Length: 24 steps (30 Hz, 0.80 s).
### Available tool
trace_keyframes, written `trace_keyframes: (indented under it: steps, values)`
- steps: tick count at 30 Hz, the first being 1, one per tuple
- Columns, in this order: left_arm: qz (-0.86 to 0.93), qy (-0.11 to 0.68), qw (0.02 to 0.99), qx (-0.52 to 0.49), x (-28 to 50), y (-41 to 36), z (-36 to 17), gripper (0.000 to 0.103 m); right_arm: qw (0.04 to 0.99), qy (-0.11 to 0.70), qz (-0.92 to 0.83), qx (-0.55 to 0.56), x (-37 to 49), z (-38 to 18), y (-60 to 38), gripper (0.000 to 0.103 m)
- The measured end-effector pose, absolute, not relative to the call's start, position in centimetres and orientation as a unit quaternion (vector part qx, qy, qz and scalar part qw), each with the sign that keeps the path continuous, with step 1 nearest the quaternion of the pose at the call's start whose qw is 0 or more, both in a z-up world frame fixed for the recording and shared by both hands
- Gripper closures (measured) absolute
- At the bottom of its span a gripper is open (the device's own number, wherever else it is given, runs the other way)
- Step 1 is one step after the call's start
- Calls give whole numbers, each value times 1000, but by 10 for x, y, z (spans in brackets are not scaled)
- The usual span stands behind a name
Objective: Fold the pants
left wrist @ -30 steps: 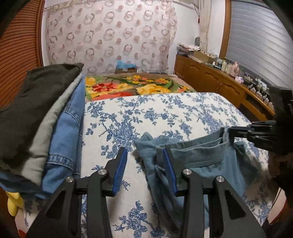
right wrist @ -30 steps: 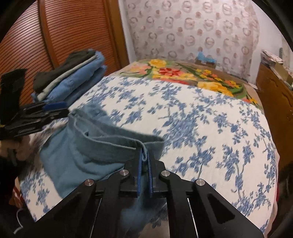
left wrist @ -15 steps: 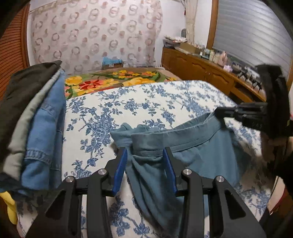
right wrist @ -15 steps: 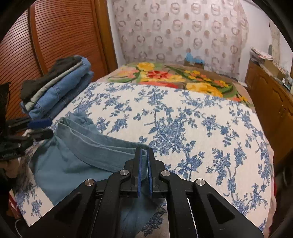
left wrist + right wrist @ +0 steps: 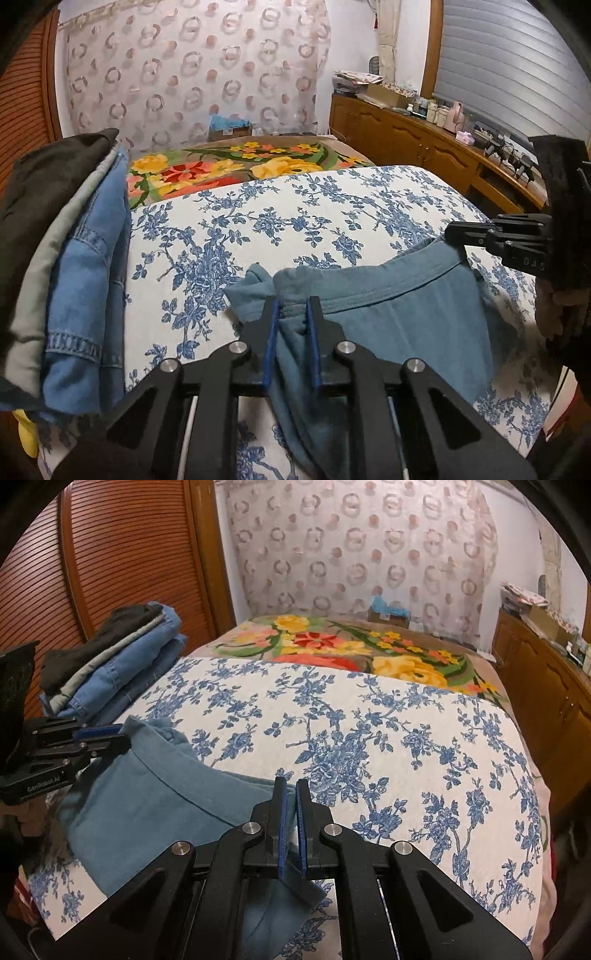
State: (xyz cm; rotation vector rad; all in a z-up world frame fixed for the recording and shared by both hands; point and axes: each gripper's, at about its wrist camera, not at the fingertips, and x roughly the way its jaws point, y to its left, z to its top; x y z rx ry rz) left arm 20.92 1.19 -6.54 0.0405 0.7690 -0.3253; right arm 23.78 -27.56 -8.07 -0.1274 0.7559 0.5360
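Lettering "GenRobot.AI" marks the left claw (image 5: 110, 738), closing on pants (image 5: 155, 805) the right claw (image 5: 290, 812) clamps.

The far and right stretch of the bed (image 5: 406, 731) lies flat and open for a gripper to pass. A stack of folded clothes (image 5: 118, 664) blocks its left edge, and a wooden cabinet (image 5: 546, 686) flanks the right.

teal-blue pants (image 5: 399, 317), plain; bedspread (image 5: 332, 206) white with blue floral print; far blanket (image 5: 236, 166) brown with yellow, red, orange flowers, green leaves; left stack (image 5: 74, 258) black, grey, blue denim; curtain (image 5: 192, 66) pale with pink rings; grippers black, blue pads (image 5: 269, 343)
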Motion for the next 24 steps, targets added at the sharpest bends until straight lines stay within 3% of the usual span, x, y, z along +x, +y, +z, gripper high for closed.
trace_keyframes:
  steps: [8, 12, 15, 24]
  values:
    - [-172, 373, 911, 22, 184, 12, -57, 62, 901, 356, 243, -52, 215, -71, -288, 93]
    - [-177, 380, 908, 15, 167, 13, -59, 52, 906, 350, 232, -53, 192, -67, -295, 75]
    - [-174, 381, 908, 7, 151, 17, -62, 52, 905, 350, 235, -46, 175, -69, -300, 70]
    - [-163, 386, 908, -8, 117, 24, -76, 52, 893, 376, 247, -30, 137, -91, -305, 70]
